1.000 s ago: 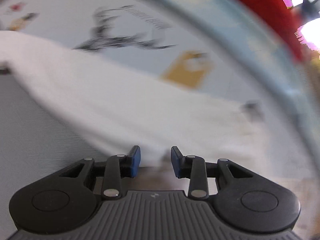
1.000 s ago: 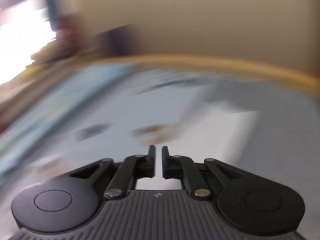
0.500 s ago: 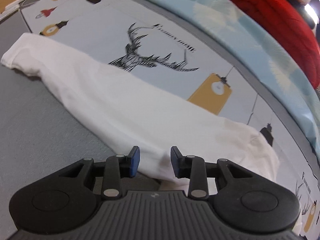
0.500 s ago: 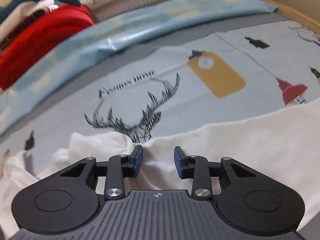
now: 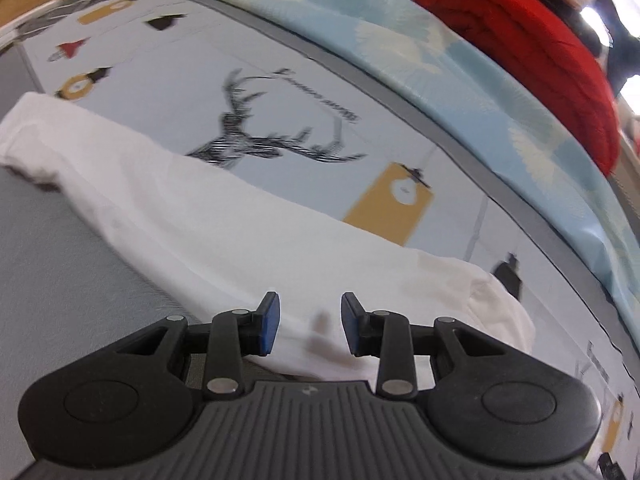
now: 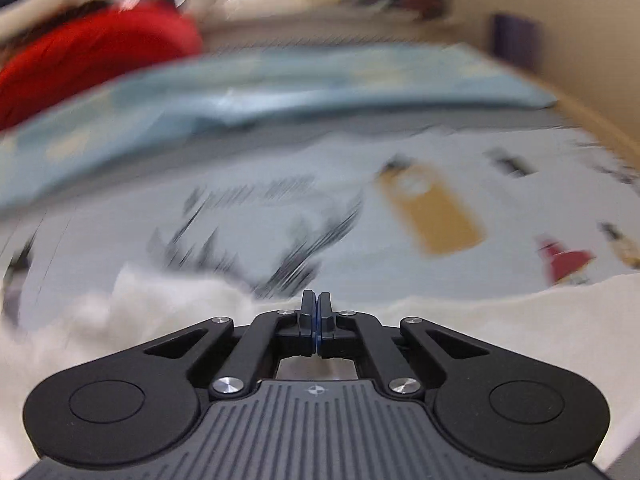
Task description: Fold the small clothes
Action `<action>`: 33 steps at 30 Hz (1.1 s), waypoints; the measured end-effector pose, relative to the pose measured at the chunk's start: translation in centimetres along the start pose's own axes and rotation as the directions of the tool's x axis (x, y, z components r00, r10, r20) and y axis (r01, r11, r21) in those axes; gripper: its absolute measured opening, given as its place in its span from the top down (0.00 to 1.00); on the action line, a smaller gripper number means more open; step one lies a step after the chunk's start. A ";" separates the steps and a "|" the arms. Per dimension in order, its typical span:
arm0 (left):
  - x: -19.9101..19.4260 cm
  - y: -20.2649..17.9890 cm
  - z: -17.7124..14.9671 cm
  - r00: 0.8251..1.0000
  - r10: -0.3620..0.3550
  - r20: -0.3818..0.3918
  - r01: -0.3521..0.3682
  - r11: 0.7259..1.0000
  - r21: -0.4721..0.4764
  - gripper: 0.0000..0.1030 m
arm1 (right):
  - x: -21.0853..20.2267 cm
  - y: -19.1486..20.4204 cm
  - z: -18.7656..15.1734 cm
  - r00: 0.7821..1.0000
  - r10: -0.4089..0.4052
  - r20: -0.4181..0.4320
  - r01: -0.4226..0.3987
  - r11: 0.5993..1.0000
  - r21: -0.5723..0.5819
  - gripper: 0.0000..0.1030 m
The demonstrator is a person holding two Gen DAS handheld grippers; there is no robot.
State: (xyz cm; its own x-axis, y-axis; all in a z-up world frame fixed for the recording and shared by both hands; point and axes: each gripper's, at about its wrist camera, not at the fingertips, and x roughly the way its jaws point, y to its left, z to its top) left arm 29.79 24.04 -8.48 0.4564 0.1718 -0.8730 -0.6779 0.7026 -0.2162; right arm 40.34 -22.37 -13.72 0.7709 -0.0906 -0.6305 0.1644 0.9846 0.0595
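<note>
Left gripper (image 5: 310, 328): jaws held wide, poised over the near edge of the white garment (image 5: 224, 228), nothing gripped. Right gripper (image 6: 316, 312): jaws pressed together at the garment's far edge; whether cloth is pinched cannot be told, the view being blurred. The garment is laid as a long, partly gathered band across the printed sheet (image 5: 168, 76), one end bunched. No finished fold is seen; folding is judged barely started. A light blue blanket (image 5: 460, 76) and a red knit (image 5: 532, 52) lie toward the far edge, well apart from the garment; nothing is seen in the way.
</note>
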 end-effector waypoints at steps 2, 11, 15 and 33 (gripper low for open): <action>0.3 -0.6 -0.2 0.999 -0.043 -0.022 0.044 0.998 0.033 0.63 | 0.4 -1.6 0.2 0.998 -0.067 0.003 0.066 0.994 0.091 1.00; 3.7 -0.9 -2.6 0.987 -0.056 -0.150 0.070 0.993 0.091 0.78 | -1.8 -1.7 0.3 0.991 0.086 0.102 -0.099 0.987 0.125 0.97; 4.6 2.1 -3.0 0.987 0.123 -0.104 -0.117 0.991 0.057 0.91 | 1.2 -0.6 -0.7 0.984 0.128 -0.123 -0.125 0.992 0.029 0.91; -4.6 2.7 -0.6 0.992 -0.107 -0.071 0.110 0.994 0.030 0.87 | -11.8 -3.7 4.5 0.983 0.176 0.056 -0.179 0.982 0.056 0.82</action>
State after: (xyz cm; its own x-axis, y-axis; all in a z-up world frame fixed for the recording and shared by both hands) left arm 25.50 24.77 -5.28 0.4846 0.0459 -0.8736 -0.6062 0.7375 -0.2975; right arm 33.38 -25.57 -3.06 0.8210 0.0761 -0.5658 0.0575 0.9750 0.2146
